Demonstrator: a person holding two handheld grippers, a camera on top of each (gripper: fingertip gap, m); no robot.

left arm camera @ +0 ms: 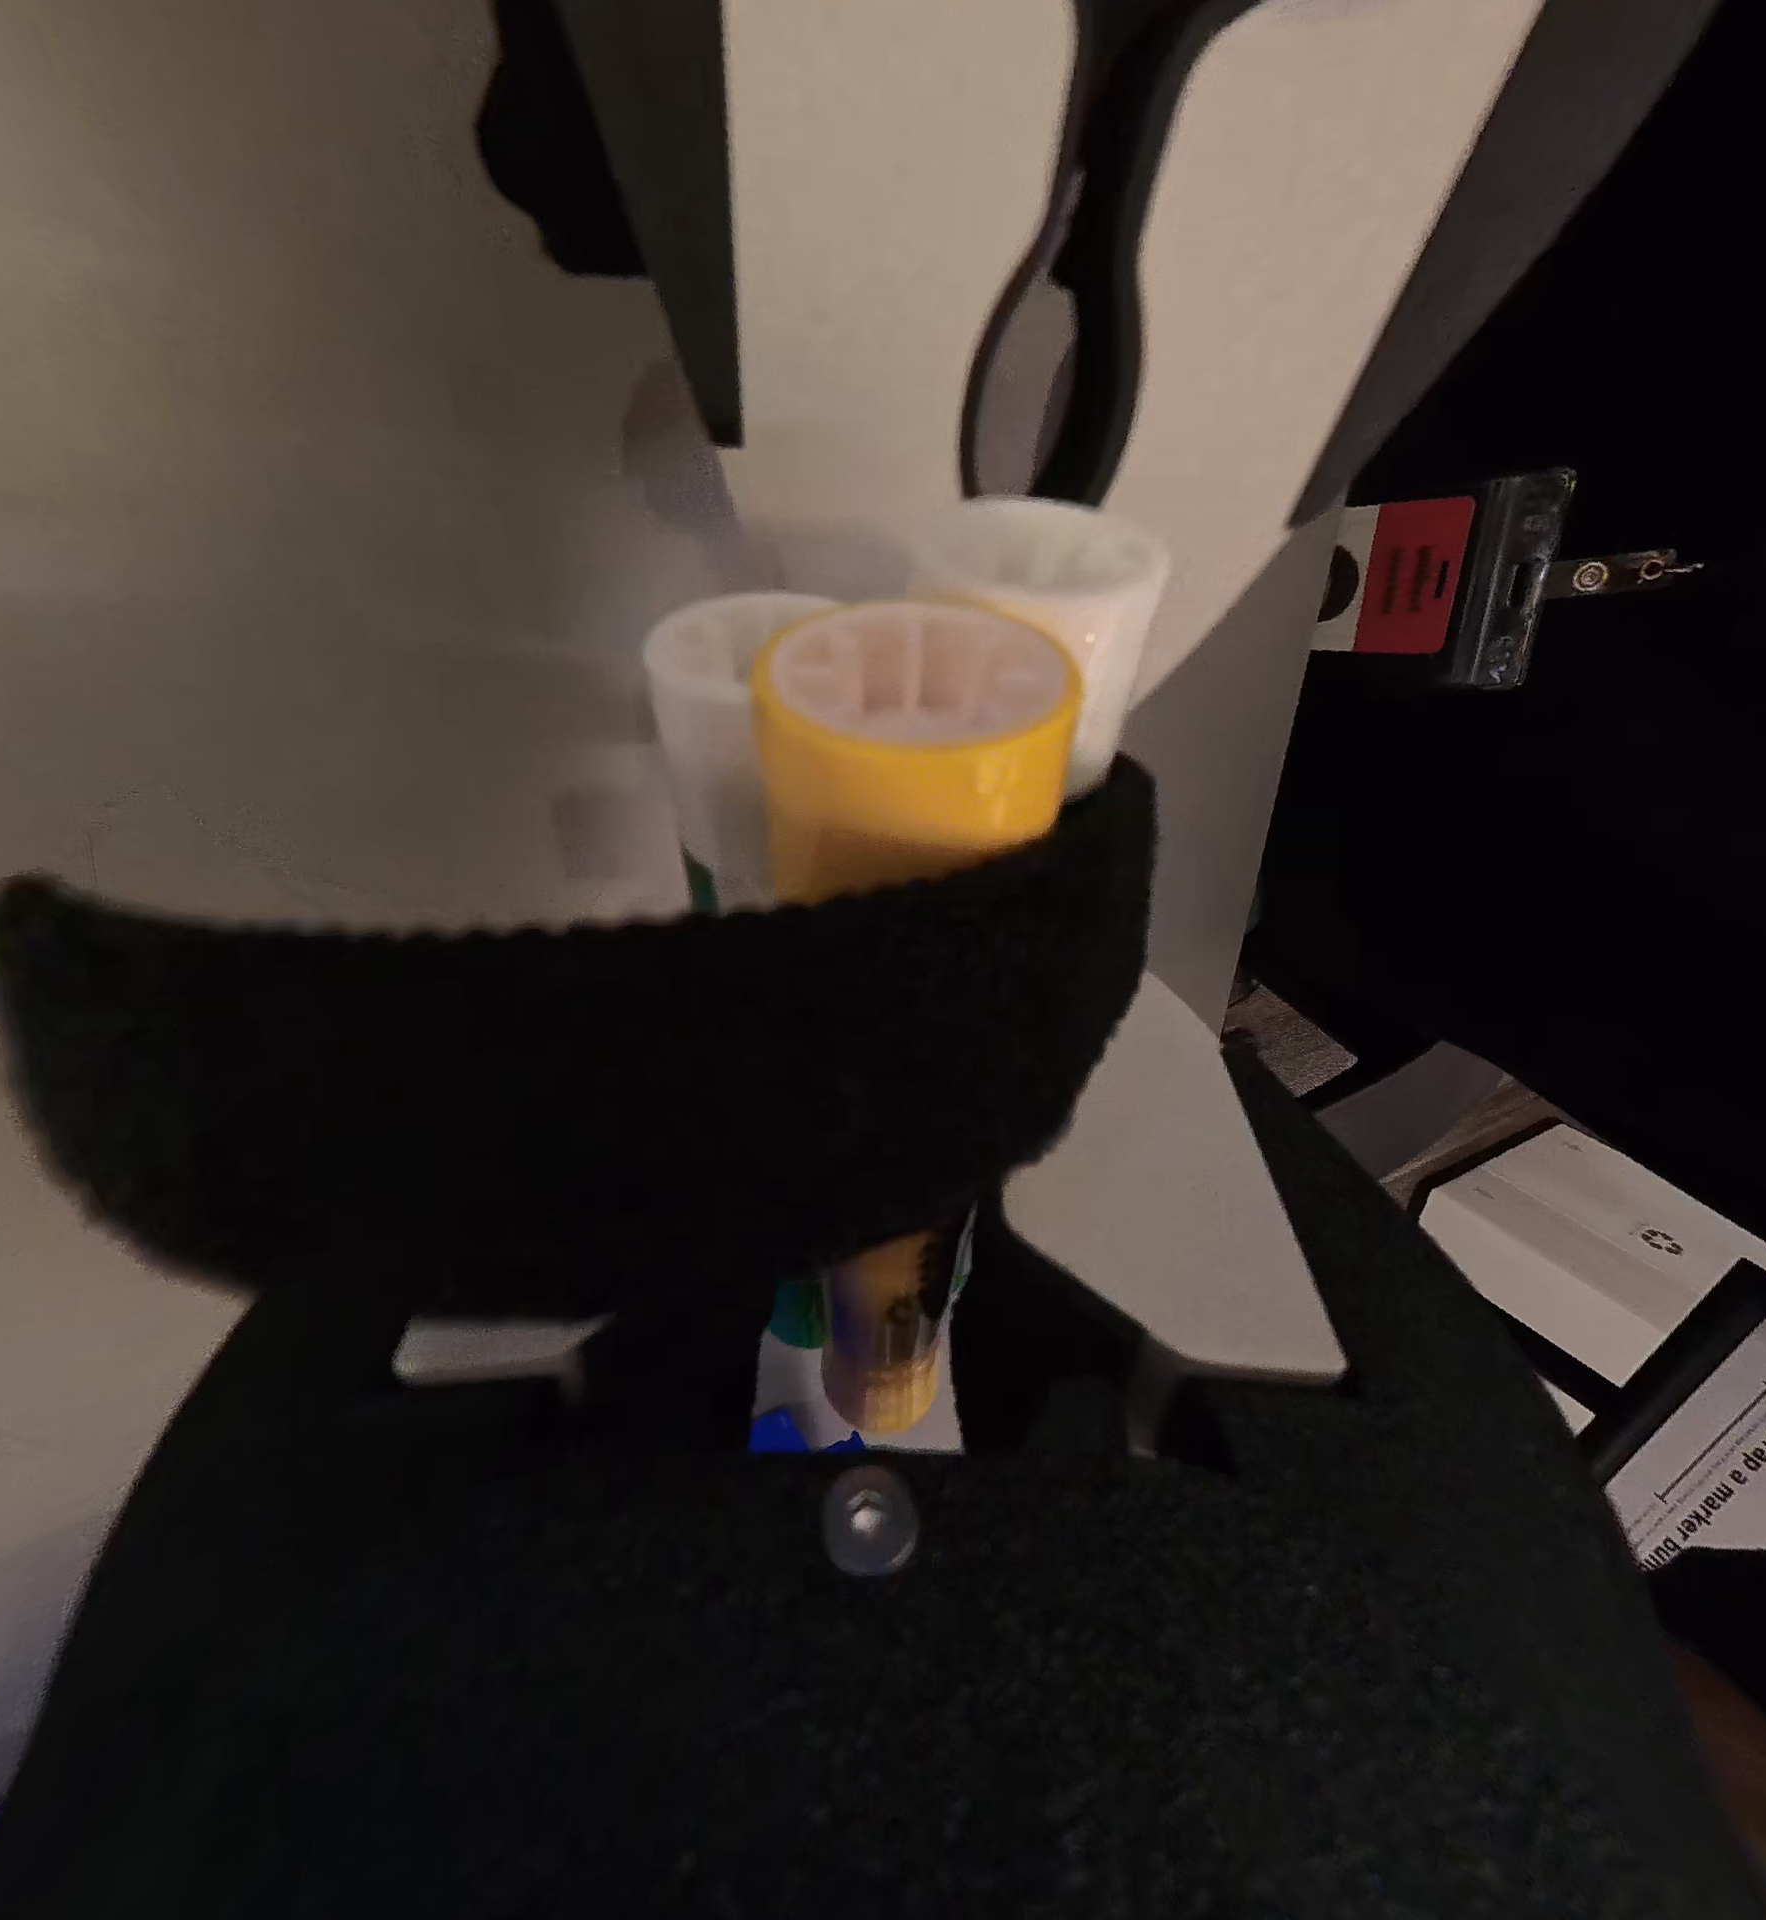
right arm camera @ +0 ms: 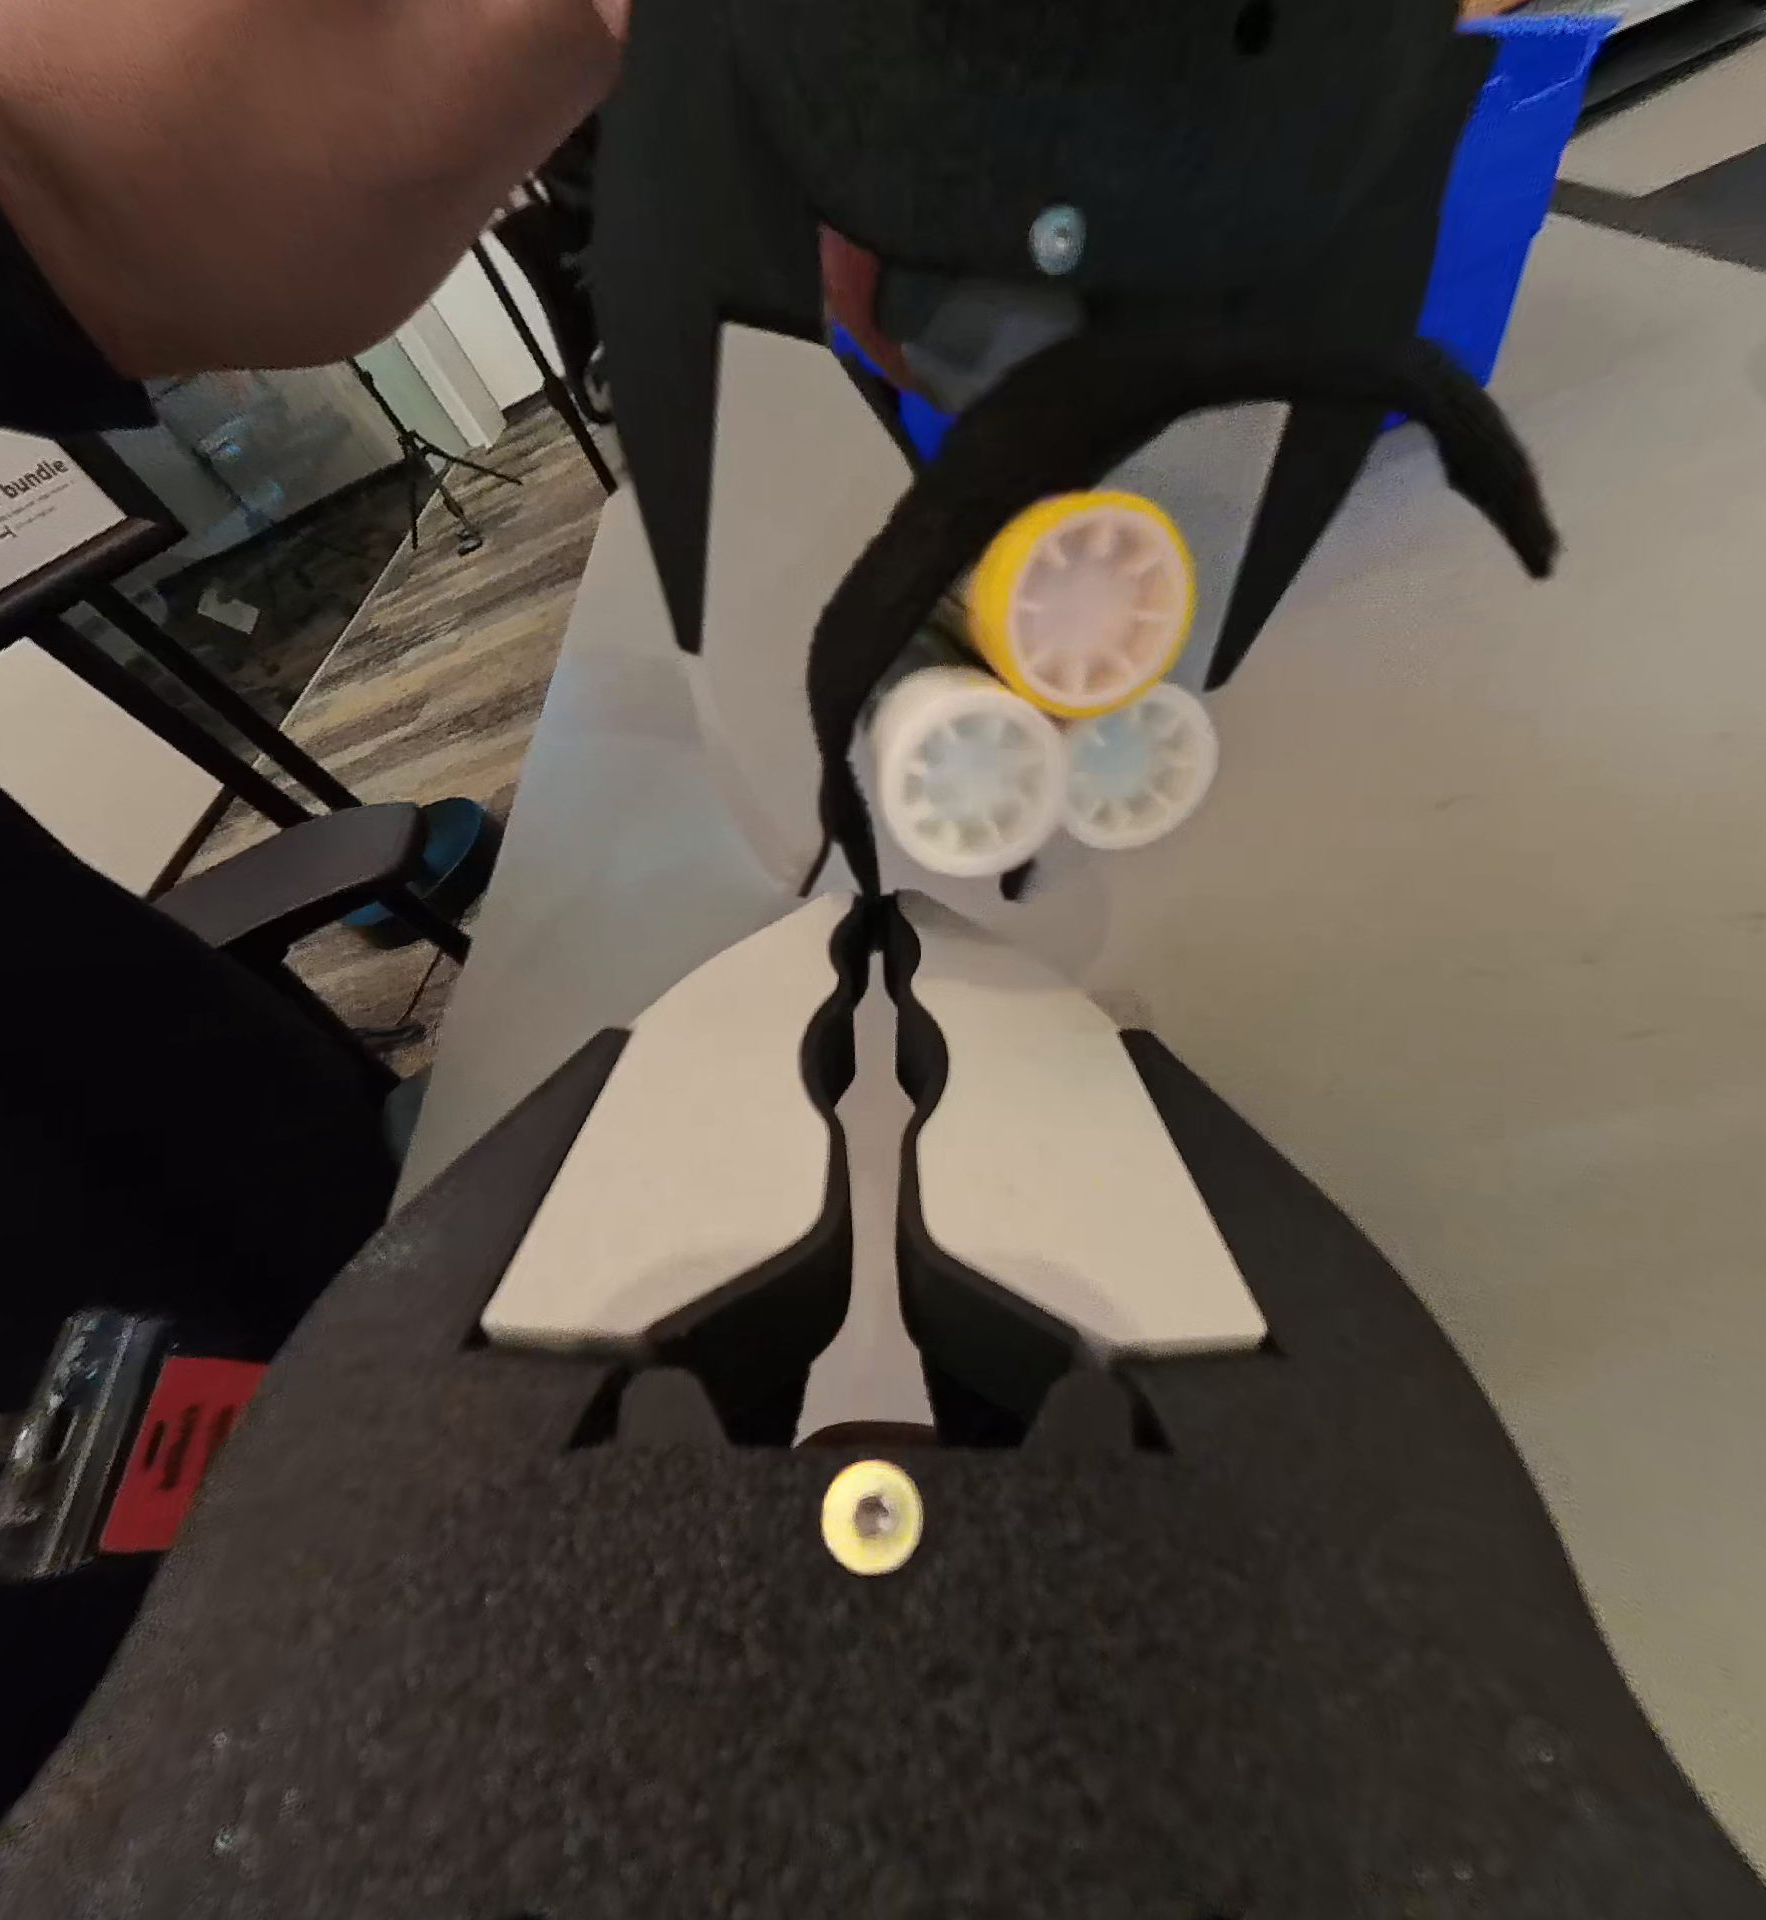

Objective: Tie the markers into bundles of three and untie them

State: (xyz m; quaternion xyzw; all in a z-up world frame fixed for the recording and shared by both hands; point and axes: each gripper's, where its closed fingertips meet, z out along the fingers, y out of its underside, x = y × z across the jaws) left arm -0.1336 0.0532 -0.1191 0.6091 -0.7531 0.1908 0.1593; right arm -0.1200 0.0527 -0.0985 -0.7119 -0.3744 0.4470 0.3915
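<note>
Black hook-and-loop strap (left arm camera: 567,1049) ran around the three markers (right arm camera: 1055,675), and that strap was what my next move turned on. In the right wrist view the right gripper (right arm camera: 871,914) had its jaws pinched nearly together on the strap's free end, which rose from the tips up and round the left side of the bundle. The bundle sat straight ahead of those jaws and just above them, its long axis pointing almost directly at my right camera, so I saw only end caps: a yellow marker (right arm camera: 1087,608) on top, two white-capped ones touching it beneath.

The left gripper (left arm camera: 889,1340) faced me from the far side. Its own view showed the markers running forward out of its jaws, barrels between the fingers, so I judged it clamped on the bundle near its lower end, though the strap hid the contact itself. The jaws looked narrow, about a bundle's width.

All of it hung above the grey bench (right arm camera: 1481,1039), not resting on it. My right gripper held the only loose end; I judged that pulling it away from the bundle would peel the wrap, while carrying it round would tighten it.
</note>
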